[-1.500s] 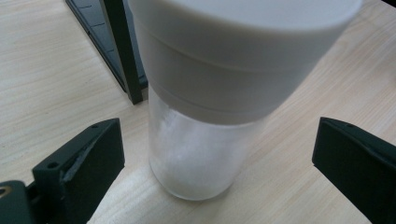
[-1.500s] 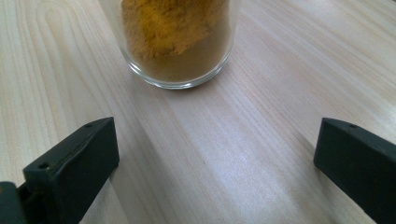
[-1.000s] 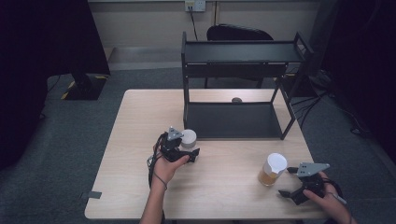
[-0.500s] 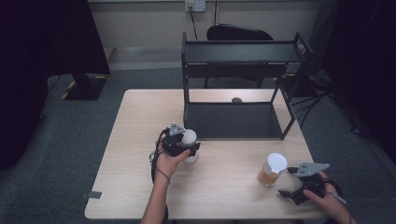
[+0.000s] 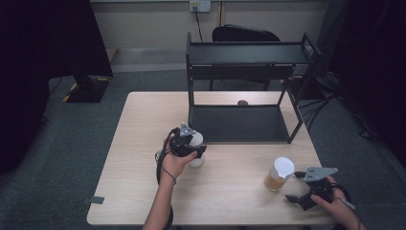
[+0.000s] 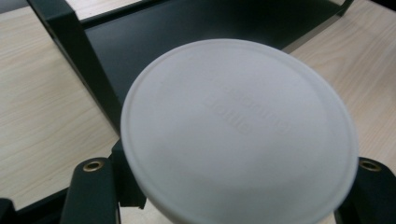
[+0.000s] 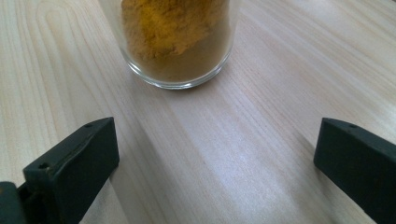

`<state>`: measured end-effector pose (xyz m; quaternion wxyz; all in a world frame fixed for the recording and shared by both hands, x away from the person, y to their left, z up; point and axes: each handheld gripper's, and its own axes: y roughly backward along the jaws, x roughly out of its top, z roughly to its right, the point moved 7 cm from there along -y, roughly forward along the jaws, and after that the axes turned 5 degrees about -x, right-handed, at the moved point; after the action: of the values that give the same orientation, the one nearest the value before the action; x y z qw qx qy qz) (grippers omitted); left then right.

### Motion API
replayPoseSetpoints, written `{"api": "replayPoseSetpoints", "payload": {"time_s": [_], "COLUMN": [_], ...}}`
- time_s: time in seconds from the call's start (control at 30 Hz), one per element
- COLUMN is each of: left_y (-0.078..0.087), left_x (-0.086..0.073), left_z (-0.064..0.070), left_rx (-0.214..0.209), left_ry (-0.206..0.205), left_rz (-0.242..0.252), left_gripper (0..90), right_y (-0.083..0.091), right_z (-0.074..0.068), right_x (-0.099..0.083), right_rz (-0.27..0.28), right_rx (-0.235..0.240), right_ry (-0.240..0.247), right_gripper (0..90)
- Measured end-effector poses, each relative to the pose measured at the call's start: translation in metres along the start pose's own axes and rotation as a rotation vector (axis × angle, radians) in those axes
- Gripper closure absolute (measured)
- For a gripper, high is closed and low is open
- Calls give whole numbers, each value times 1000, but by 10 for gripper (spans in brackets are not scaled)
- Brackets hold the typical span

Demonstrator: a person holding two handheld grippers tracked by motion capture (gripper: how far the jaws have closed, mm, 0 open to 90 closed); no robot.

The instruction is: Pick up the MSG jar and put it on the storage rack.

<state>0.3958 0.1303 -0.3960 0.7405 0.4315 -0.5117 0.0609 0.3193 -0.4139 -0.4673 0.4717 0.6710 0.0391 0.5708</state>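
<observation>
A jar with a white lid [image 5: 195, 139] stands low over the table just in front of the black rack's [image 5: 244, 123] bottom shelf. My left gripper [image 5: 195, 152] is shut on it from the near left. In the left gripper view the lid [image 6: 238, 130] spreads wide between the two black fingers [image 6: 88, 186]. Near the front right of the table stands a glass jar of orange powder [image 5: 279, 173] with a white lid. My right gripper [image 5: 293, 186] is open a short way to its right, and the jar's base [image 7: 177, 42] sits just ahead of the spread jaws.
The two-tier black rack [image 5: 249, 52] stands at the back middle of the light wood table [image 5: 230, 201]. A small dark round object [image 5: 242, 102] lies behind its bottom shelf. A black chair [image 5: 244, 33] sits beyond the table.
My left gripper has shifted slightly right and down with the white-lidded jar in it. The right gripper has barely moved.
</observation>
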Motion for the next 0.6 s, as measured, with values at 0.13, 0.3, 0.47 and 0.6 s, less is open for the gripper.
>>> {"api": "replayPoseSetpoints", "payload": {"time_s": [0.13,0.3,0.47,0.6], "left_y": [1,1,1,0], "left_x": [6,18,28,36], "left_z": [1,0,1,1], "left_rx": [-10,-39,-64,-75], "left_ry": [2,5,3,-10], "left_rz": [18,18,8,3], "left_gripper": [339,339,339,339], "right_y": [0,0,0,0], "right_z": [0,0,0,0], "right_x": [0,0,0,0], "right_rz": [0,0,0,0], "right_rx": [0,0,0,0], "right_ry": [0,0,0,0], "right_gripper": [0,0,0,0]}}
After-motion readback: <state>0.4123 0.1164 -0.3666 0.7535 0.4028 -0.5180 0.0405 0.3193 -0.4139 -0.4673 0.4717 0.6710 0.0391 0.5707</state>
